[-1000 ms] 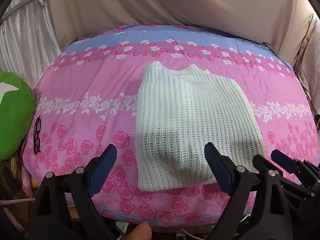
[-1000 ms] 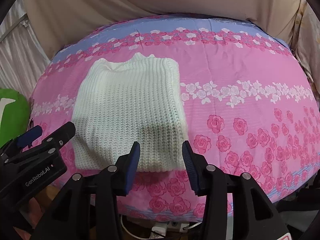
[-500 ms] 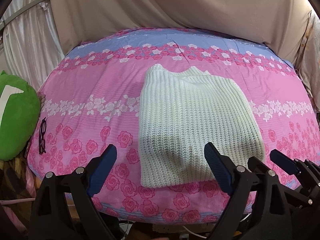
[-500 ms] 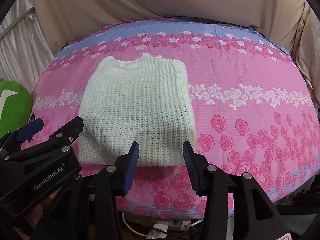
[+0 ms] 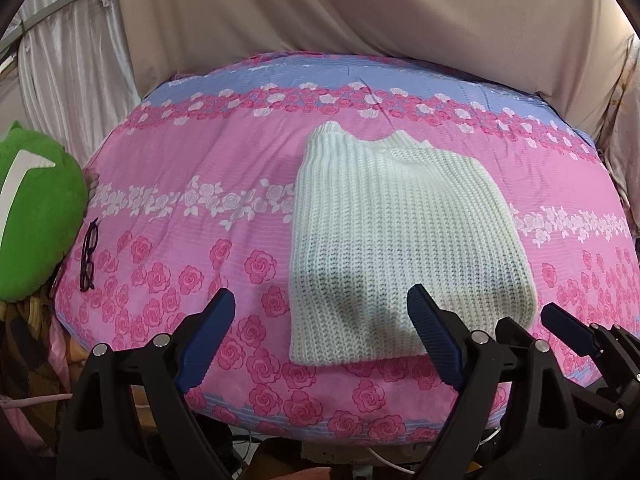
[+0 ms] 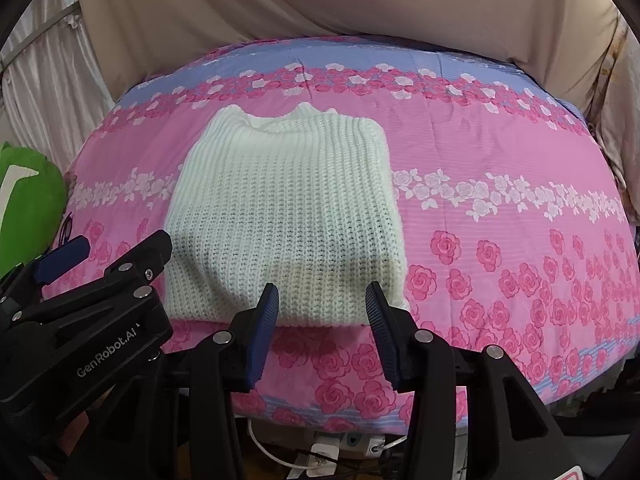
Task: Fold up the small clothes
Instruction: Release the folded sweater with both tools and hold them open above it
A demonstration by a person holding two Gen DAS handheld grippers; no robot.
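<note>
Both jaws stand apart and empty: the left gripper (image 5: pixel 320 332) wide, the right gripper (image 6: pixel 322 320) narrower. A folded white knit sweater (image 6: pixel 284 220) lies on the rose-print bedspread (image 6: pixel 500 240) (soft, light, probably stretchy); pinching its near hem corners looks safest.

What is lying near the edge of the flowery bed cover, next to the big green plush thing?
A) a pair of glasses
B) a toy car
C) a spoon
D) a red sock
A: a dark-framed pair of glasses lies on the pink rose-print cover near its edge, right beside the green plush cushion, well apart from the white knitted sweater.
</note>
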